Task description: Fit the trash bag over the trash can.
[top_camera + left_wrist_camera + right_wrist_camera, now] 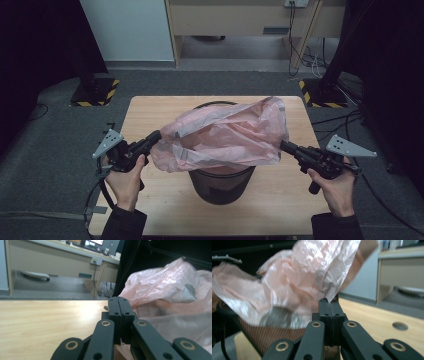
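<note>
Both grippers pinch a pink bag [227, 137] stretched between them above a dark bin [221, 182] at the table's [150, 112] middle. Left gripper [156, 136] has its jaws pressed together on the bag's left edge; right gripper [284, 145] is clamped on the right edge. Thin, crinkled, half see-through plastic, the bag [294, 287] billows over the bin's mouth, with a grey strip [188, 292] along its rim

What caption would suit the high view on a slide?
Two hand-held tongs stretch a pink plastic bag over a dark mesh bin on a wooden table.
</note>
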Action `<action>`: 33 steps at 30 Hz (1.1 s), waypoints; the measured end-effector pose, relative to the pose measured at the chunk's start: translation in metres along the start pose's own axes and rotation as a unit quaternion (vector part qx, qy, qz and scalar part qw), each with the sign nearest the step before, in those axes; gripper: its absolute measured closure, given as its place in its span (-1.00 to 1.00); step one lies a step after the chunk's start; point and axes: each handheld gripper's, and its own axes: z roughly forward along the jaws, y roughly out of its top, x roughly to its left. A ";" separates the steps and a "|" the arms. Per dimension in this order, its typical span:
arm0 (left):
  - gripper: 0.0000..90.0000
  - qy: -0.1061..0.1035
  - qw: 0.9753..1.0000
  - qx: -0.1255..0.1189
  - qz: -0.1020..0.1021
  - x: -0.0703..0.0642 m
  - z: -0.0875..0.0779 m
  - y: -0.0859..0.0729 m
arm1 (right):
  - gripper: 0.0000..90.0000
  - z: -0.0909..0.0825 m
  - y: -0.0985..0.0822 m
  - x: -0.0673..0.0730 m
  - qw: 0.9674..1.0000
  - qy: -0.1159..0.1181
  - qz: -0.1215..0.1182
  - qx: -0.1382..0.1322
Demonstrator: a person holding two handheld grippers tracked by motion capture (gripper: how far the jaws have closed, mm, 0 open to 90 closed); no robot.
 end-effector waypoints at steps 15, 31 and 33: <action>0.94 -0.046 0.999 0.003 -0.006 0.004 0.012 -0.033 | 0.86 0.006 -0.026 -0.015 1.000 -0.021 -0.005 0.016; 0.96 -0.084 0.996 -0.002 -0.005 -0.007 0.006 -0.038 | -0.19 0.003 0.008 -0.004 0.989 0.021 0.001 -0.148; 0.96 -0.085 0.996 -0.001 -0.002 -0.009 0.006 -0.038 | -0.20 0.012 0.007 -0.006 0.991 0.021 0.004 -0.135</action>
